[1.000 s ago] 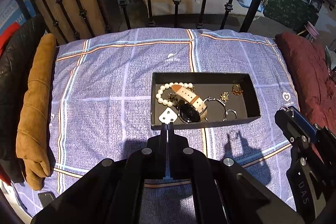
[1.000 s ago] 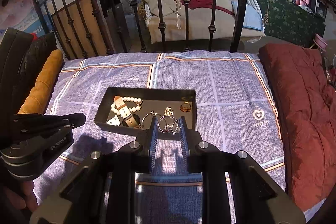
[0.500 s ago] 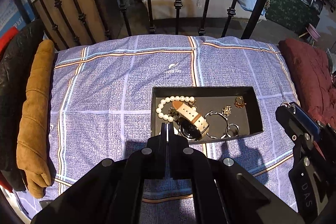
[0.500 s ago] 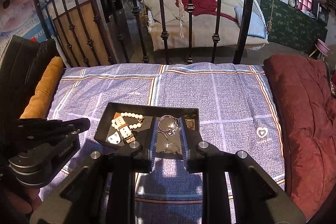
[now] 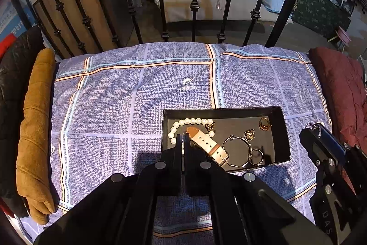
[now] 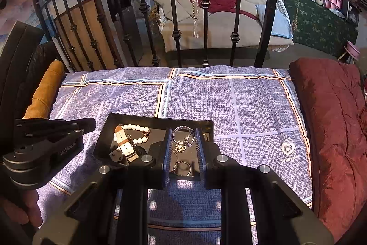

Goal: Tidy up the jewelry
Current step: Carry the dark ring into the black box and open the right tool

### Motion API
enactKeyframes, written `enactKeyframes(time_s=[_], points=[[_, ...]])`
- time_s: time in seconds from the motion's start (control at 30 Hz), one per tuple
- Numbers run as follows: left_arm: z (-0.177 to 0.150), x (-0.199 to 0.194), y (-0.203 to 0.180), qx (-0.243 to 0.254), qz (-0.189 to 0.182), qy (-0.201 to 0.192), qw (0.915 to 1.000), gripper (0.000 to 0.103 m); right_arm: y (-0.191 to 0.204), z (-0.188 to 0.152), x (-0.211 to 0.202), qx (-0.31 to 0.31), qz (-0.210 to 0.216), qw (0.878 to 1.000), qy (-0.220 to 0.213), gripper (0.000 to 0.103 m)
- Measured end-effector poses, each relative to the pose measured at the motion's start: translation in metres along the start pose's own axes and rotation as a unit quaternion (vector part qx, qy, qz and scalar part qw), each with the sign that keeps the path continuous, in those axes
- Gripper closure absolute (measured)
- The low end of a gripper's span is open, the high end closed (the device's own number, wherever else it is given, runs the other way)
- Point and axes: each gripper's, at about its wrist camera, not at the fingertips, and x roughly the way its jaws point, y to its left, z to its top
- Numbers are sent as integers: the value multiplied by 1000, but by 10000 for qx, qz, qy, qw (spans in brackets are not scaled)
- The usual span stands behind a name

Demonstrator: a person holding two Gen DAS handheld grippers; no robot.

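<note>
A black tray [image 5: 282, 130] lies on the checked bedsheet. In it are a pearl bracelet [image 5: 192, 121], a cream-strap watch [image 5: 206, 144], a silver bangle [image 5: 236, 150], a small ring [image 5: 257, 156] and two gold pieces [image 5: 265, 124]. My left gripper [image 5: 182, 136] is shut above the tray's left part; I see nothing clearly between its tips. My right gripper [image 6: 183, 130] hangs over the tray's [image 6: 160, 117] right half, shut on a silver hoop with a dangling charm [image 6: 187, 138]. The right gripper [image 5: 313, 128] shows at the right edge of the left wrist view.
The purple checked sheet [image 5: 114, 118] spreads around the tray. A mustard cushion [image 5: 34, 130] lines the left side and a dark red quilt [image 6: 332, 118] the right. Black iron bars [image 6: 175, 33] close off the far edge. A hand [image 6: 29, 206] grips the left tool.
Both grippers have moved forward, so their tips now stand over the tray instead of short of its near wall. The right one still carries the silver hoop.
</note>
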Motion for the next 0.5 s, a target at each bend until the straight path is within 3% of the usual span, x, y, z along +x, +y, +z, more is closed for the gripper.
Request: enactKeyframes(time_s=[0.5], points=[[10, 24, -6, -15, 10, 187, 9998, 102, -7, 3, 25, -9, 35, 9998, 205, 82]])
